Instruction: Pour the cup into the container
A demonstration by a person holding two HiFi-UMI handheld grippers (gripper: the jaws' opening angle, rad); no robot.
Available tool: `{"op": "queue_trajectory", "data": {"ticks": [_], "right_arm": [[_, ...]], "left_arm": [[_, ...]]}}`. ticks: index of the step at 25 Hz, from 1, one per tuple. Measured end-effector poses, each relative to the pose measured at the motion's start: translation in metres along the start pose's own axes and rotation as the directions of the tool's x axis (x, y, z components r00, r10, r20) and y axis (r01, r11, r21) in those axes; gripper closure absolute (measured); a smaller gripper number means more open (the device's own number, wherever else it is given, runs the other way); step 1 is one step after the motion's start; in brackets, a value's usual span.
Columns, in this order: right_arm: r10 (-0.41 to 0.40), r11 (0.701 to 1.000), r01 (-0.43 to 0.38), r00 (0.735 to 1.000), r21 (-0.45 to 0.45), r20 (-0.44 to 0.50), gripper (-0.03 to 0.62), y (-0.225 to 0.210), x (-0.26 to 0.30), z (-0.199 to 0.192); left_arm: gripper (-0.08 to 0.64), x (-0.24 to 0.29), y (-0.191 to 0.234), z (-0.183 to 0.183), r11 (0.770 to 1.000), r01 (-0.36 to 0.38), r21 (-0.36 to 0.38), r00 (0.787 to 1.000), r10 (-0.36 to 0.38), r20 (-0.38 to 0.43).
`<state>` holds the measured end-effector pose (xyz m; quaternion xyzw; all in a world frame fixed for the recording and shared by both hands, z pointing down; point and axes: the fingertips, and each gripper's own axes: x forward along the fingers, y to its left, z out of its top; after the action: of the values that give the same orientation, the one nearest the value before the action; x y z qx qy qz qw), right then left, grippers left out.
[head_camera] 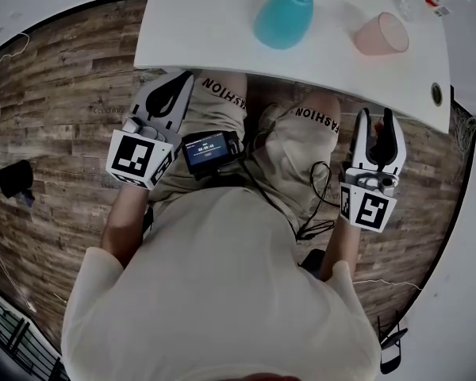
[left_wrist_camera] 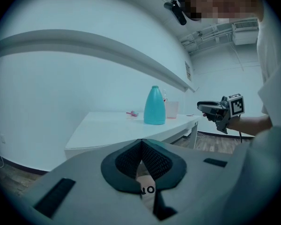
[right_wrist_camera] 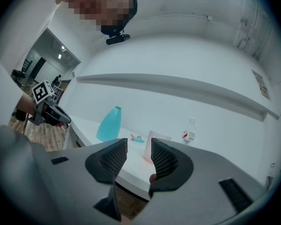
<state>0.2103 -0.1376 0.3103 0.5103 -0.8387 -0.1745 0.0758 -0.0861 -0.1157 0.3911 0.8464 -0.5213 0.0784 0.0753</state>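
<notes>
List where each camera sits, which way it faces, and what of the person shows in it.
Head view: on the person's head, looking steeply down at the lap, both forearms, the left gripper, the right gripper and the white table.
Left gripper view: rides the left gripper, facing across the table toward the teal bottle and pink cup. It shows its own closed jaws and the right forearm.
Right gripper view: rides the right gripper, facing the table from the opposite side. It shows its own parted jaws, with the left gripper far left.
All three views share the bottle and cup.
</notes>
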Motion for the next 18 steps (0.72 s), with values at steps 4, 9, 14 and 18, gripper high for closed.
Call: {"op": "queue_trajectory", "data": {"ticks": [4,9,14,18], "right_arm": [[0.029,0.999,-0.029,0.999,0.015,-0.023,0.43,0.012,-0.001,-0.013],[0.054,0.998,-0.053,0.997,0.038,-0.045,0.43,0.024,-0.002,-0.029],[0.076,0.995,-0.071,0.995,0.073,-0.068,0.43,0.036,0.002,-0.045],[0.086,0.993,-0.078,0.993,0.092,-0.08,0.437,0.043,0.002,-0.057]], "left_arm": [[0.55,0.006,-0.005,-0.015,1.0,0.009,0.023,1.0,-0.009,-0.018],[0.551,0.013,-0.013,-0.036,0.998,0.032,0.059,0.998,-0.029,-0.052],[0.551,0.022,-0.017,-0.059,0.996,0.062,0.068,0.995,-0.056,-0.084],[0.551,0.031,-0.021,-0.068,0.996,0.084,0.042,0.993,-0.079,-0.09]]}}
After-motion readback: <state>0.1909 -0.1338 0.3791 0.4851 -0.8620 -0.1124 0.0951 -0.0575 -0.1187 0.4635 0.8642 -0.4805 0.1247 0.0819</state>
